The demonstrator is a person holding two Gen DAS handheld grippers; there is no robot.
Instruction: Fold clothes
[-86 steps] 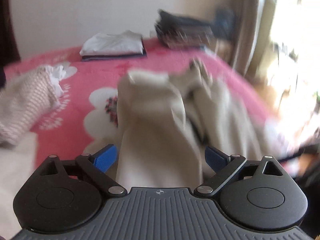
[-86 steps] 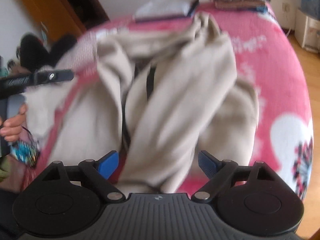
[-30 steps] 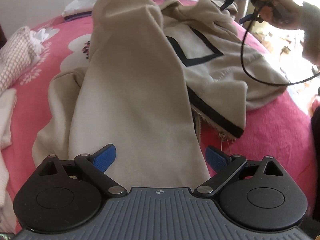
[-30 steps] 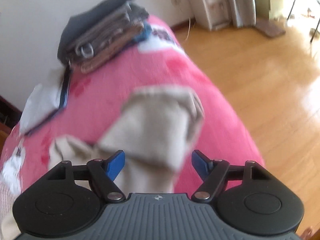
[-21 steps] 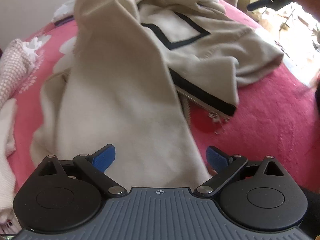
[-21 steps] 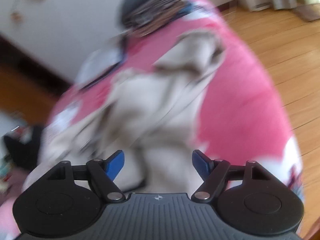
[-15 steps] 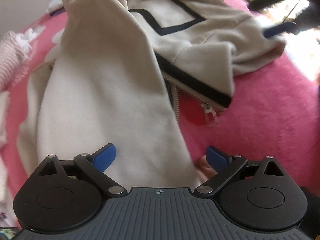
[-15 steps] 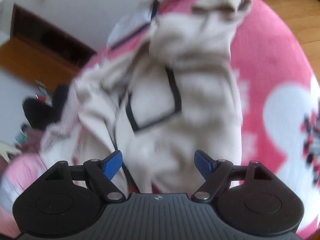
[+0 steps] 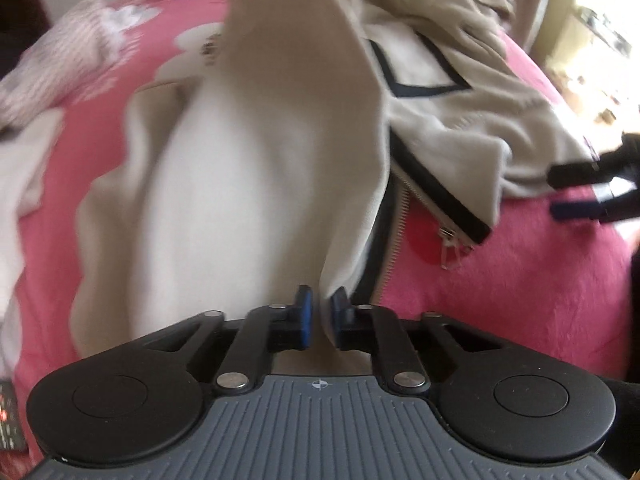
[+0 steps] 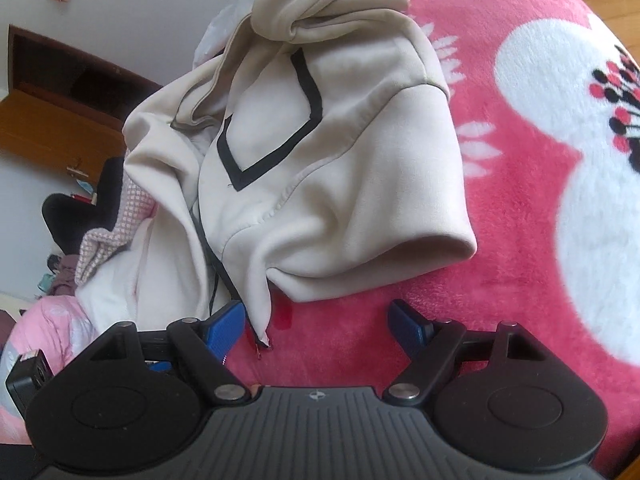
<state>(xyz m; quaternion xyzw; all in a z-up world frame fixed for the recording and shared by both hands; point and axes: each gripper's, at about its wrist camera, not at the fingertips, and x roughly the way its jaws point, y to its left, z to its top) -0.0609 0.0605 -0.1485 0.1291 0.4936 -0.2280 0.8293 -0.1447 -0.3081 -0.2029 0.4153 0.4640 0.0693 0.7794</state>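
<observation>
Where the fleecy pink blanket (image 10: 520, 160) lies, a soft beige hoodie (image 9: 248, 184) sprawls; left tongs (image 9: 319, 312) pinch its near hem, right tongs (image 10: 316, 322) gape, empty, just beside its zipper corner.

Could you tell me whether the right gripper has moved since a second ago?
Yes: the right gripper swung from the bed's far end to the beige jacket's near hem.

You're working in a home bedroom: a bed under a pink fleece blanket with white flowers (image 10: 520, 208), loose clothing heaped on it. Behind you'll see a brown wooden wardrobe (image 10: 52, 120) and a plain white wall (image 10: 140, 8).
</observation>
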